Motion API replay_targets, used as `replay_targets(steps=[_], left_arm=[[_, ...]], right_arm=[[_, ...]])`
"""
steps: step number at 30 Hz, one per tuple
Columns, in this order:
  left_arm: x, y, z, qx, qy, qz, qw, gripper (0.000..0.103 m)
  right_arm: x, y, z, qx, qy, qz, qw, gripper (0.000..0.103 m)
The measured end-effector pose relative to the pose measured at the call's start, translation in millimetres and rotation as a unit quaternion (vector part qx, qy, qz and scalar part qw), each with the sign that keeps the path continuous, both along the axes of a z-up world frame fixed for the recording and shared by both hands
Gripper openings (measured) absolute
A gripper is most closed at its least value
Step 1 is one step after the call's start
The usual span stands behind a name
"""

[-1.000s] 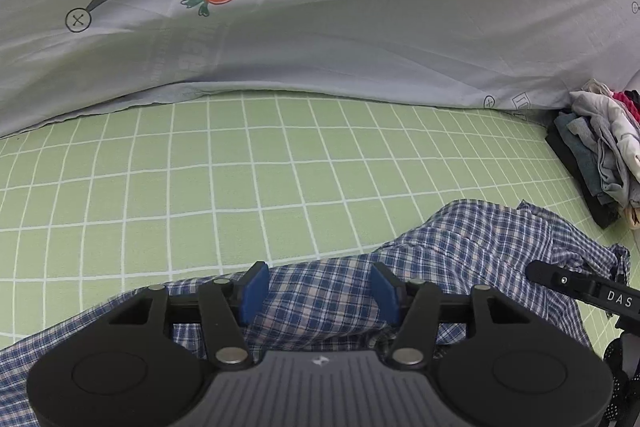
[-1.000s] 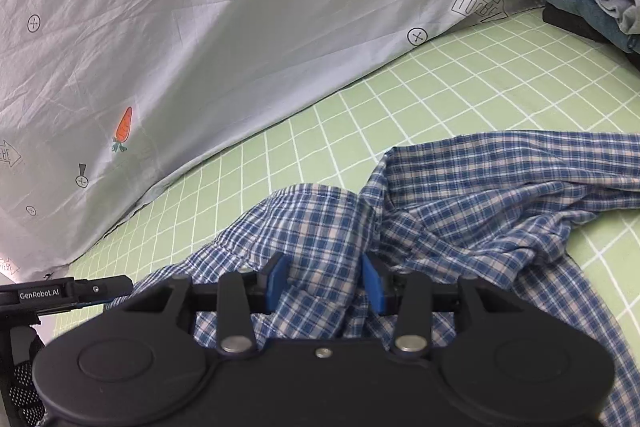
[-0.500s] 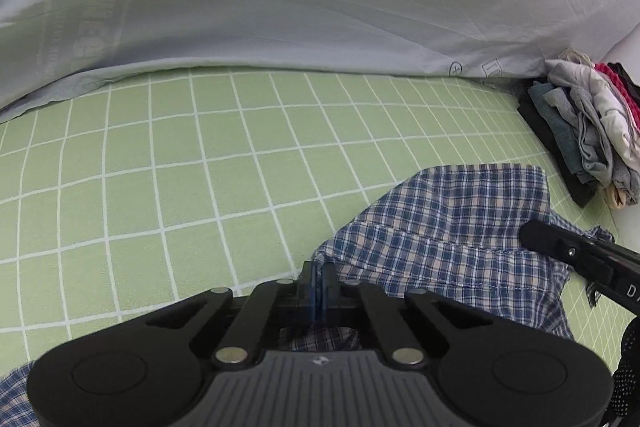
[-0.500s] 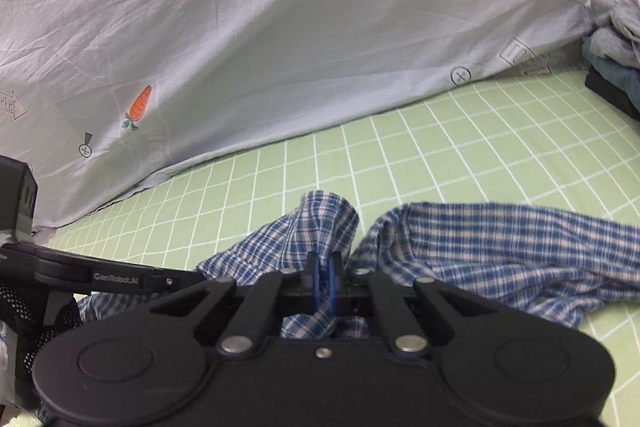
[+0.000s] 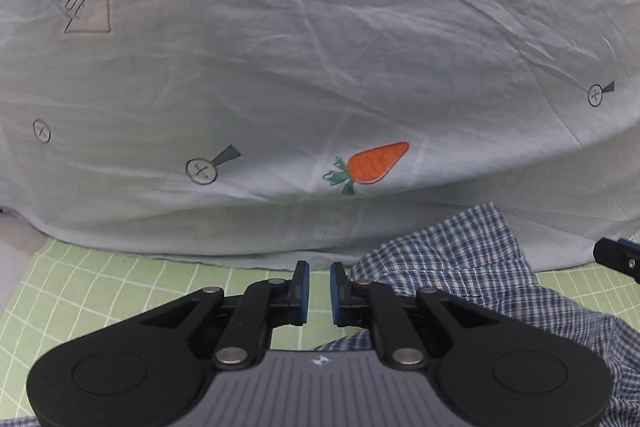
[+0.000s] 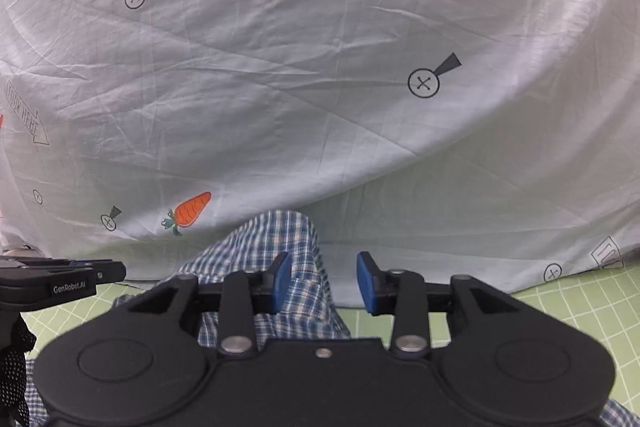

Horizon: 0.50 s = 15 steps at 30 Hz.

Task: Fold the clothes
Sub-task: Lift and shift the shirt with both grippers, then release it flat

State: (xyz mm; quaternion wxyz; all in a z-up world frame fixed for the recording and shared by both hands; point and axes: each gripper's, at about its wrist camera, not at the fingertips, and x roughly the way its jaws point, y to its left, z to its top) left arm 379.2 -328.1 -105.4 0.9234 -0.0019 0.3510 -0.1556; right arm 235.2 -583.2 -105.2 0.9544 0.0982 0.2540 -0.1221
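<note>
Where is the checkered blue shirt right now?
The checkered blue shirt lies on the green grid mat, bunched against the grey carrot-print sheet, right of centre in the left wrist view.

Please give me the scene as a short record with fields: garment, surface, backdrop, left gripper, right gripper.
garment: blue plaid shirt, bunched against the backdrop
surface: green grid mat
backdrop: pale sheet with carrot prints
left gripper: jaws opening, gap narrow, no cloth between them
right gripper: jaws opening, shirt fold between them, not pinched
</note>
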Motion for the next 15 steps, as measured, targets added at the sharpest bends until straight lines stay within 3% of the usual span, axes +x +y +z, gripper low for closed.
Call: replay_targets(steps=[2,3,8,13,15], left_arm=[[-3.0,18.1,-4.9,-0.031,0.023,0.007,0.9992,0.027],[-6.1,22.6,-8.7,-0.028,0.033,0.007,0.999,0.03],[-28.8,31.4,-35.4,0.019,0.068,-0.006,0.9975,0.04],[-38.6,32.3,-65.6,0.091,0.095,0.011,0.9912,0.041],[-39.5,41.5,-68.8,0.082,0.115,0.034,0.9894,0.041]], right_arm=[[-12.1,-5.3,-14.8,0.009,0.02,-0.01,1.0,0.038],[-20.6,-8.2,-25.0,0.006,0.038,-0.014,0.999,0.038],[-60.9,-29.7,-75.6,-0.007,0.137,-0.055,0.989,0.042],[-90.6,-48.5,-105.2,0.011,0.184,-0.086,0.979,0.044],[-99.8,-53.1,-106.2,0.017,0.187,-0.1,0.977,0.047]])
